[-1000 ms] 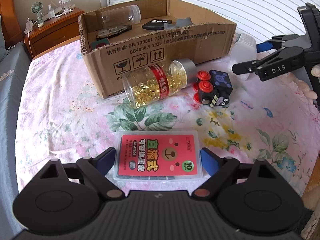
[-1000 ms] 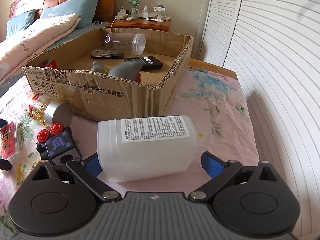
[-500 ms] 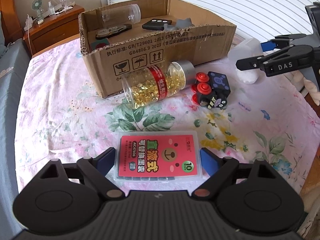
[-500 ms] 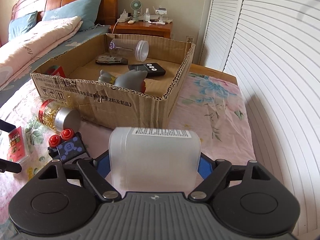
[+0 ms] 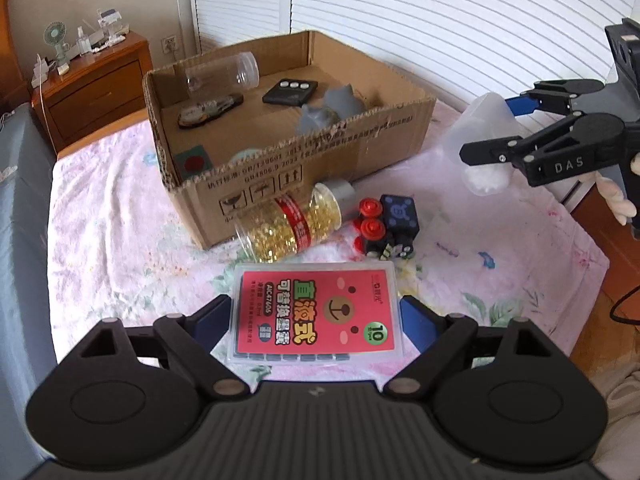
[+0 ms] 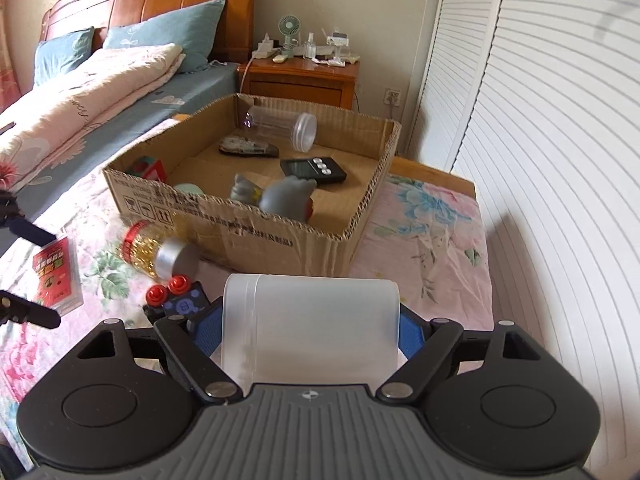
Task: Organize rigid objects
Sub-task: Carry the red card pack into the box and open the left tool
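Observation:
My right gripper (image 6: 310,330) is shut on a white translucent plastic jar (image 6: 312,328) and holds it above the bedspread, in front of the cardboard box (image 6: 280,236). The jar (image 5: 484,148) and right gripper (image 5: 516,128) also show at the right of the left wrist view. My left gripper (image 5: 316,316) has its fingers on both sides of a pink-labelled clear case (image 5: 316,312); the case looks raised off the bedspread. A bottle of yellow capsules (image 5: 296,220) and a black cube toy with red knobs (image 5: 388,224) lie by the box (image 5: 304,172).
The box holds a clear jar (image 6: 282,126), a black remote (image 6: 314,170), a grey toy (image 6: 276,196), a dark flat item (image 6: 248,146) and a red and green item (image 6: 150,168). A wooden nightstand (image 6: 300,78) stands behind. Louvred doors (image 6: 540,120) run along the right.
My right gripper closed on the white jar and lifted it off the bedspread. My left gripper closed in on the pink case and rose; the view now looks down into the box.

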### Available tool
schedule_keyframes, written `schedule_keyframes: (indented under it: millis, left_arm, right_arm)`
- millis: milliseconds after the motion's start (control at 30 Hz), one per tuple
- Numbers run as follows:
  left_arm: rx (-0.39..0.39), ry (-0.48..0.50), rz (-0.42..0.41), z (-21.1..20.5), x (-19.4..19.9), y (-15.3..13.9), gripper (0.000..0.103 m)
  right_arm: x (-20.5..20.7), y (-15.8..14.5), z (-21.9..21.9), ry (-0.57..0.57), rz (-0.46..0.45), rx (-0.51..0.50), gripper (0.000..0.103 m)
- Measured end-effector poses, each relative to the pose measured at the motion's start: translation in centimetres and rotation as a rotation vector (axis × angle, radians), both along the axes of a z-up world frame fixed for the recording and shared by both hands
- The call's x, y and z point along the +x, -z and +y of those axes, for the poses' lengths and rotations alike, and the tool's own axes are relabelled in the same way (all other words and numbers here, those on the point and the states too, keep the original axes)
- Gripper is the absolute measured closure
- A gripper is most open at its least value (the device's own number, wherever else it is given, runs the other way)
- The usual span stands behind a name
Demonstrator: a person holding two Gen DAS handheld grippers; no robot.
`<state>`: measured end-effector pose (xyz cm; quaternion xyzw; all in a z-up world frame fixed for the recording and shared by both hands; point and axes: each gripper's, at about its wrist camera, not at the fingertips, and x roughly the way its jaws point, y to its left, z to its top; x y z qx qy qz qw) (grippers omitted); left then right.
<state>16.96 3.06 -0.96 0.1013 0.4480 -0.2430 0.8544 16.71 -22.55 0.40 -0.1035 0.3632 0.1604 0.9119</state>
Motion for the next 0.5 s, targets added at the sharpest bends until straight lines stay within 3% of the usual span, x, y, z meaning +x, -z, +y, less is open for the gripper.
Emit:
schedule_keyframes:
  millis: [233,500]
  left_arm:
    - [0.008,0.024,-0.126,-1.2,4.0,-4.1,0.014]
    - [0.019,-0.017,-0.154,-2.6,10.4,-4.2,0.014]
  right_arm:
    - [0.4,-1.7,0.6,-0.02,-0.045,0.011,0.016]
    - [1.4,-2.6,1.3,-0.027,-0.071,0.019,0.016]
